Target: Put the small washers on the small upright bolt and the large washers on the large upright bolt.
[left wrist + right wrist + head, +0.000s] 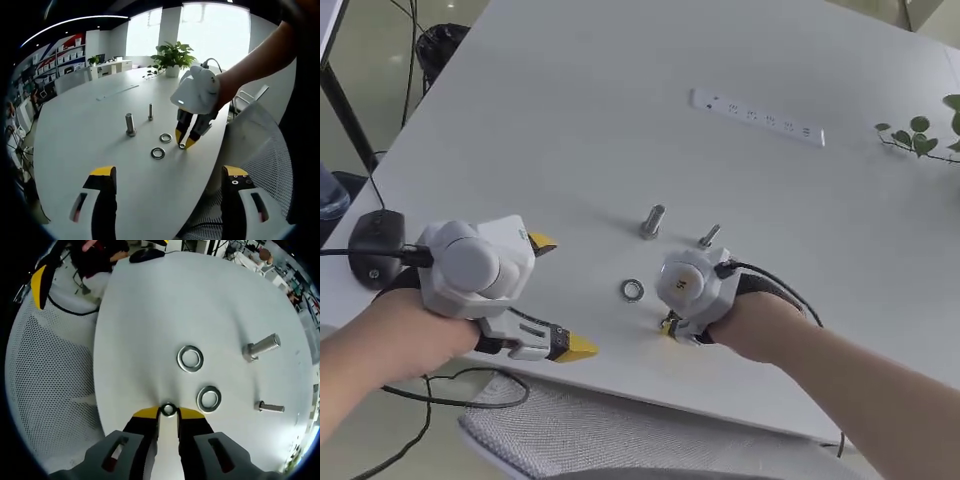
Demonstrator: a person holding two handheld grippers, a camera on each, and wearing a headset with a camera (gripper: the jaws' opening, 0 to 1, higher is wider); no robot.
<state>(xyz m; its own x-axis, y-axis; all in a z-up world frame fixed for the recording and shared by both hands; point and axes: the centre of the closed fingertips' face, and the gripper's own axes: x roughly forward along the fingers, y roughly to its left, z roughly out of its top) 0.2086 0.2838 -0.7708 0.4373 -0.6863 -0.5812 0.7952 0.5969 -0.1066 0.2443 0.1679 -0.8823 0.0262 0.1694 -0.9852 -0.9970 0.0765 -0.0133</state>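
- While my right gripper pinches the small washer between narrow tips at the counter edge, the left gripper hangs wide and empty.
- Washer judged light, stiff and slick; hold across its rim, or it may slip flat.
- Target small bolt stands near, beyond two large washers.

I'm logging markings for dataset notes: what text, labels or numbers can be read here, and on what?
No text is legible.
A yellow mark on the right claw housing: too blurred to read.
Any print on the power strip: too small to read.
Red and blue wall panels in the left gripper view: blurred.
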